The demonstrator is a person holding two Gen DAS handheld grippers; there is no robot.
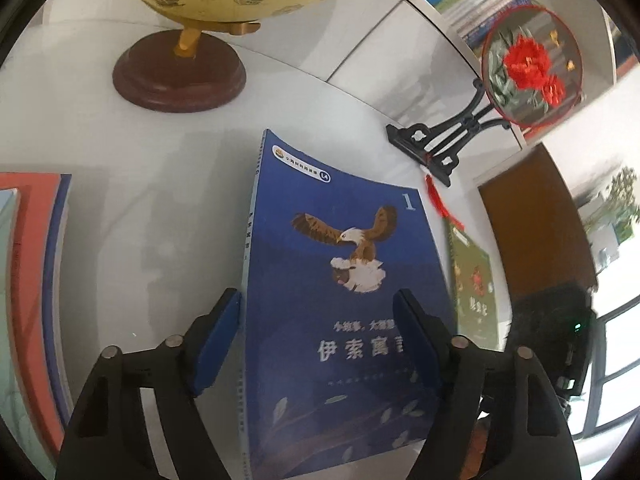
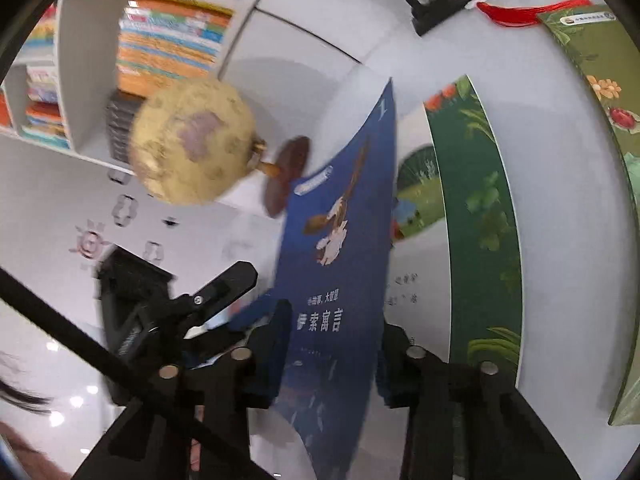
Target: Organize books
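Blue and eagle-fronted, the blue book (image 1: 344,280) is seen in the left wrist view lying cover-up at centre frame, its long axis running from the lower edge toward the upper middle, with the left gripper (image 1: 320,320) straddling its near end; the jaws stand apart, one pad beside the spine, the other over the cover, and whether either pad touches it cannot be told. A globe (image 1: 180,40) is shown at upper left, a fan stand (image 1: 448,140) at upper right, a green book (image 1: 472,280) just beside the blue one. In the right wrist view the same book (image 2: 340,240) is raised on edge, and the right gripper (image 2: 328,356) is closed on its lower portion. An open picture book (image 2: 476,216) lies on the white table (image 2: 560,240) to the right. The right hand is judged to carry the book; shelved books (image 2: 168,48) wait at upper left.
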